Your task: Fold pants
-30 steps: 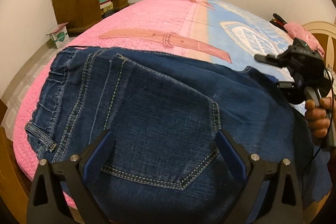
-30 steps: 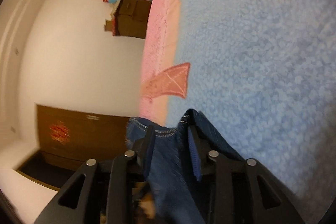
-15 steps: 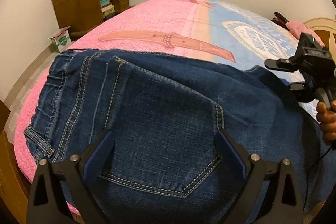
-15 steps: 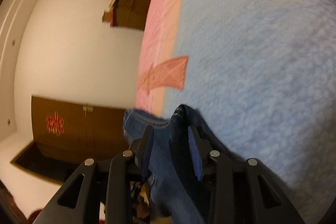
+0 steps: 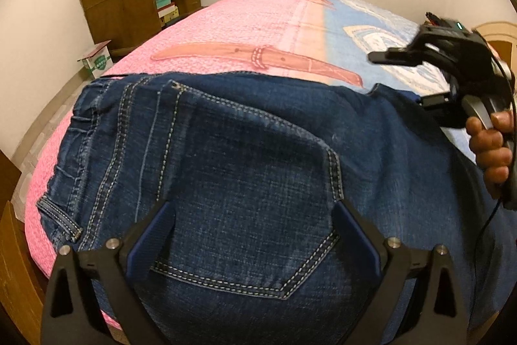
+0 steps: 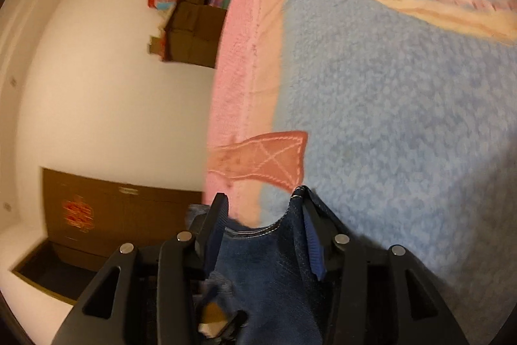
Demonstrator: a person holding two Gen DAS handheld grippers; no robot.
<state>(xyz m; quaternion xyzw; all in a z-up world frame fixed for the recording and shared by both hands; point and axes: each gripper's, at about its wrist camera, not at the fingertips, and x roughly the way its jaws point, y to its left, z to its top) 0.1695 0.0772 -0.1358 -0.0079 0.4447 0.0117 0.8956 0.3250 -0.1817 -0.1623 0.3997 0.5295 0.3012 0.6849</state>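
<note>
Dark blue jeans (image 5: 245, 157) lie on the bed, back pocket up, waistband to the left. My left gripper (image 5: 255, 212) is open, its blue pads wide apart just above the back pocket, holding nothing. My right gripper (image 6: 263, 209) shows at the right of the left wrist view (image 5: 420, 76), held by a hand. Its jaws have parted and stand open. A fold of the jeans (image 6: 274, 251) still lies between them, resting against the right finger.
The bed cover (image 5: 258, 21) is pink on the left and blue (image 6: 387, 105) on the right. A wooden desk (image 5: 135, 2) with boxes stands by the far wall. A small carton (image 5: 97, 62) sits on the floor. A dark wooden cabinet (image 6: 106, 215) is beside the bed.
My right gripper's jaws have opened from their grip on the jeans' edge. The right gripper has lifted slightly. The left gripper has hardly moved.
</note>
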